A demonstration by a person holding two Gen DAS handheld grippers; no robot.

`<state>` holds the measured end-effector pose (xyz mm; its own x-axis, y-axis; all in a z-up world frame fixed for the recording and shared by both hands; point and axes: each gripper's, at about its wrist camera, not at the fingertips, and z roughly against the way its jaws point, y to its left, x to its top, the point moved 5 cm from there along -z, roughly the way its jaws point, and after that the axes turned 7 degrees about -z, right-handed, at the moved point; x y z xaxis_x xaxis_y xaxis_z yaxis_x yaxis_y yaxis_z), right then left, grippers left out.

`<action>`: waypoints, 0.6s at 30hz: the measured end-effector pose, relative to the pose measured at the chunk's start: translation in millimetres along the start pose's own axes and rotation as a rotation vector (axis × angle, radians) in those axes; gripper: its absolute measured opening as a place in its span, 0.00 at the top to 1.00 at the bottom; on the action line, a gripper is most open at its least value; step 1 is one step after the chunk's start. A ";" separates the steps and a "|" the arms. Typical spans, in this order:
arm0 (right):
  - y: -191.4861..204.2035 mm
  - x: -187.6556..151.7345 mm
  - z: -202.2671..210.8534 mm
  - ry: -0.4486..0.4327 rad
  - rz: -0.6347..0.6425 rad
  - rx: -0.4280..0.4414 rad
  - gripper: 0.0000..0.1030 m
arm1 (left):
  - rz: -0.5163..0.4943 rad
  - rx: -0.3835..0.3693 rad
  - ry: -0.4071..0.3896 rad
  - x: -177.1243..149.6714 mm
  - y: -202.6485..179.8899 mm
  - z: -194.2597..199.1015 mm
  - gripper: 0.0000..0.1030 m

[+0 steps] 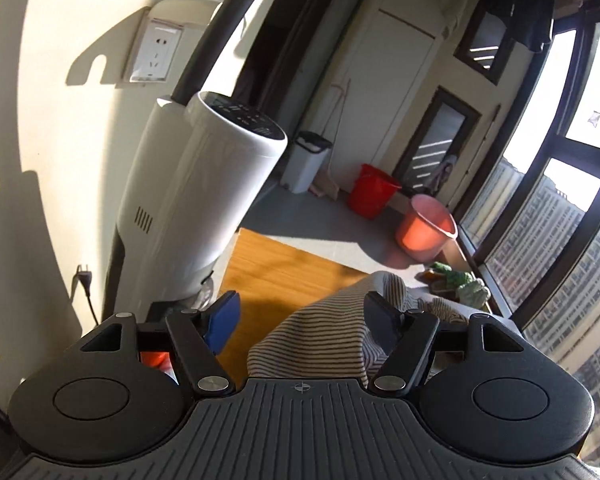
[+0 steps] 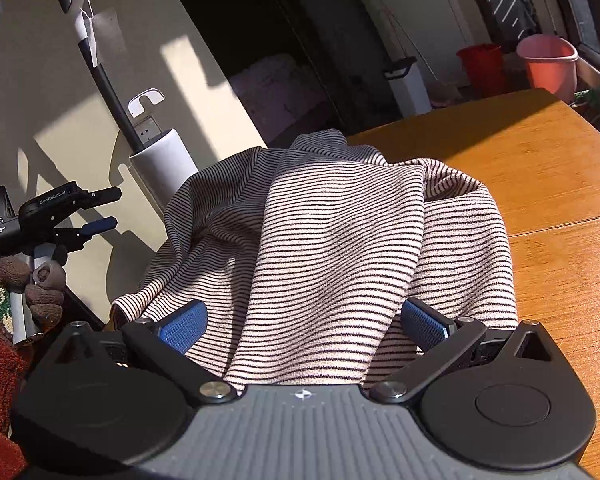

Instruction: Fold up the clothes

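Observation:
A cream garment with thin dark stripes [image 2: 340, 240] lies crumpled on the wooden table [image 2: 548, 176]. My right gripper [image 2: 304, 328] is open, its blue pads [image 2: 182, 330] spread to either side of the cloth, which bunches up between them. My left gripper [image 1: 300, 324] is open too; a fold of the same striped garment [image 1: 320, 336] lies between its fingers, against the right pad [image 1: 380, 320]. In the right wrist view the left gripper [image 2: 96, 210] shows at the far left, held by a gloved hand [image 2: 40, 284], clear of the cloth.
A white cylindrical vacuum dock [image 1: 204, 192] with a black pole stands against the wall left of the table. A red bucket [image 1: 370, 196], a pink bucket [image 1: 426, 228] and a white bin [image 1: 306, 162] stand on the floor beyond. Tall windows [image 1: 560, 200] run along the right.

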<state>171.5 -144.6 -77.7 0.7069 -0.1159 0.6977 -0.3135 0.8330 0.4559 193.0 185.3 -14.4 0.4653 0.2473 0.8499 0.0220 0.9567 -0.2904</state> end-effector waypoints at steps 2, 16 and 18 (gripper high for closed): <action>5.6 -0.7 -2.6 0.011 0.037 -0.034 0.00 | -0.033 -0.063 -0.004 -4.6 -21.5 5.5 0.18; 37.3 57.4 42.7 -0.177 0.282 -0.224 0.07 | -0.383 -0.317 0.072 -87.3 -142.9 9.4 0.04; 40.9 60.2 28.5 -0.151 0.296 -0.224 0.25 | -0.371 -0.324 0.086 -91.0 -143.5 6.0 0.03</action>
<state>183.1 -132.9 -1.3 0.5006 0.0823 0.8618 -0.3314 0.9379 0.1029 142.1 26.4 -47.5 0.4449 -0.1274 0.8865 0.4675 0.8773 -0.1086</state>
